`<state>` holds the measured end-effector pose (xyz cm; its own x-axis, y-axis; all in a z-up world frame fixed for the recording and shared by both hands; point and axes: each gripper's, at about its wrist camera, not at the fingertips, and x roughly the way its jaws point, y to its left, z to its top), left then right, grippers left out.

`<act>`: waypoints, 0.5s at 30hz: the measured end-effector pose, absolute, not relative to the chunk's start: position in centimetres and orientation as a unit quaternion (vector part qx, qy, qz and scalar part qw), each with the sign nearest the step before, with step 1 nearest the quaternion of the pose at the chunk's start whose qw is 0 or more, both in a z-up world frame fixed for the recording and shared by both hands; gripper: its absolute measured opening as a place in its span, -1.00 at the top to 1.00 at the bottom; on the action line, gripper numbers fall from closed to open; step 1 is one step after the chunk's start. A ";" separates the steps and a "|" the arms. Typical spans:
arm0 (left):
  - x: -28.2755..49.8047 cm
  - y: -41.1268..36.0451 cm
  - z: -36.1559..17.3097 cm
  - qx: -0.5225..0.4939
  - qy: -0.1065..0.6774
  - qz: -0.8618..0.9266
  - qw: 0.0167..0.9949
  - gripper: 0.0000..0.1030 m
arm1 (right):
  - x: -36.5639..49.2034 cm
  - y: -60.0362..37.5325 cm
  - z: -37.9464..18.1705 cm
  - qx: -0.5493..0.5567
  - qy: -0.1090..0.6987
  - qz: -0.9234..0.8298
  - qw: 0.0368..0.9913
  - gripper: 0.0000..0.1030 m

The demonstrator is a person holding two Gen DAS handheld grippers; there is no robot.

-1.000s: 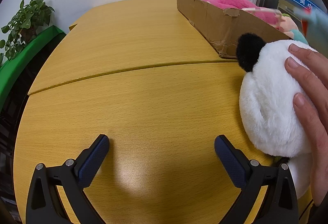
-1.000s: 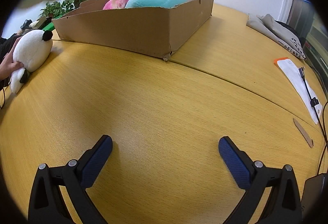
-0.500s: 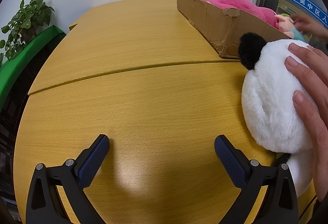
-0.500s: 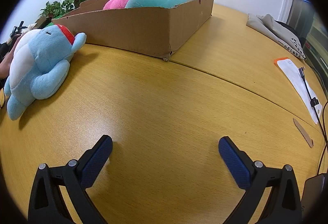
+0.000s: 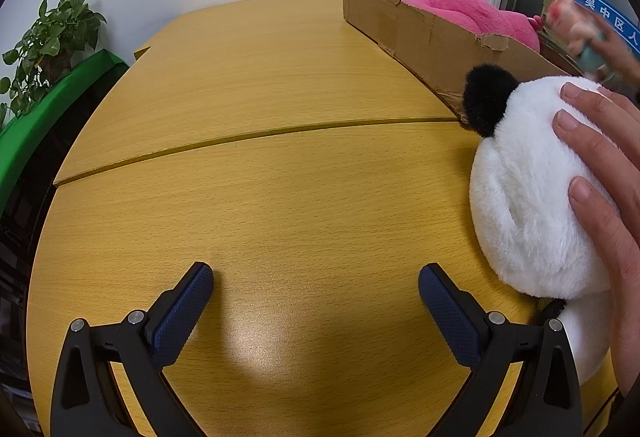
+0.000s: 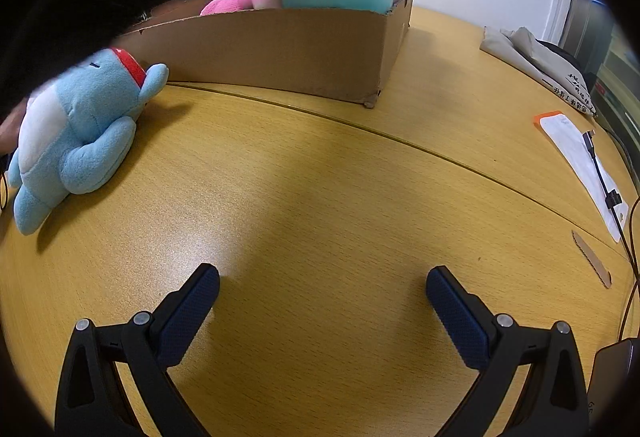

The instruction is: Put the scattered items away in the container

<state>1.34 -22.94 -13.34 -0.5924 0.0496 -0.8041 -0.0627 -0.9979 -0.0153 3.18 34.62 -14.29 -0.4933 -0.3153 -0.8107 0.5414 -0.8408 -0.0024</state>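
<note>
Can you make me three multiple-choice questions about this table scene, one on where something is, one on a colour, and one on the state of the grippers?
1. Where does the blue plush toy lie?
A. inside the cardboard box
B. on the table beside the box
C. between the right gripper's fingers

2. What colour is the ear on the white plush?
A. black
B. pink
C. green

3. How do the left gripper and right gripper stand?
A. both shut on toys
B. one shut, one open
C. both open, holding nothing

Answers: 1 B, it rests on the wood outside the box wall; 2 A, a black tuft tops the white fur; 3 C, only bare table shows between each pair of fingers.
</note>
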 end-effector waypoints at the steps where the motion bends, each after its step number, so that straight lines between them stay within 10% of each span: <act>1: 1.3 -22.9 -13.3 -0.450 0.007 0.892 0.031 -1.00 | 3.2 34.6 -14.3 0.436 0.130 -0.854 0.251 -1.00; 15: 0.7 -23.3 -13.5 -0.452 0.007 0.892 0.030 -1.00 | 3.1 35.1 -14.2 0.435 0.130 -0.854 0.252 -1.00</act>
<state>0.73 -23.27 -13.46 -0.5904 0.0481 -0.8057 -0.0598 -0.9981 -0.0157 3.13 35.06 -14.17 -0.4939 -0.3170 -0.8097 0.5437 -0.8393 -0.0031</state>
